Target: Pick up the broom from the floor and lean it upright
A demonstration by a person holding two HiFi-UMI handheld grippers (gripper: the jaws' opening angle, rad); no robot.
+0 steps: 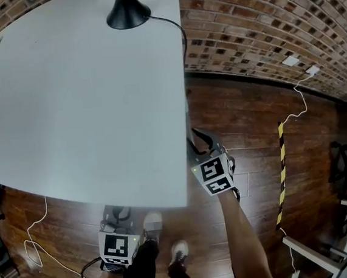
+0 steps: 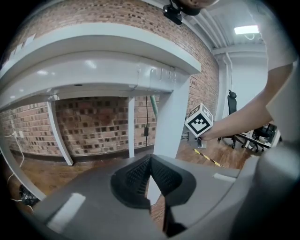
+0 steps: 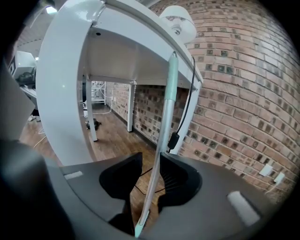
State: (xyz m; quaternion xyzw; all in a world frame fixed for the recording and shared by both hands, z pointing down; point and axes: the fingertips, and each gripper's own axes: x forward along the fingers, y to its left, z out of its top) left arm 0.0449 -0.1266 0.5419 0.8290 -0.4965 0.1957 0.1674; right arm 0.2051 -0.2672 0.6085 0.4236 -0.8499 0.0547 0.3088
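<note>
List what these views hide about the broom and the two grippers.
Broom head: in no view. In the right gripper view the handle is cut off below by the right gripper's own body.
Left gripper: in the head view the table edge covers its jaw tips.
Handle in head view: too thin to tell from the table edge.

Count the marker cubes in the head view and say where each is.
2. One marker cube sits low left, below the white table's near edge; the other beside the table's near right corner. None seems hidden.
</note>
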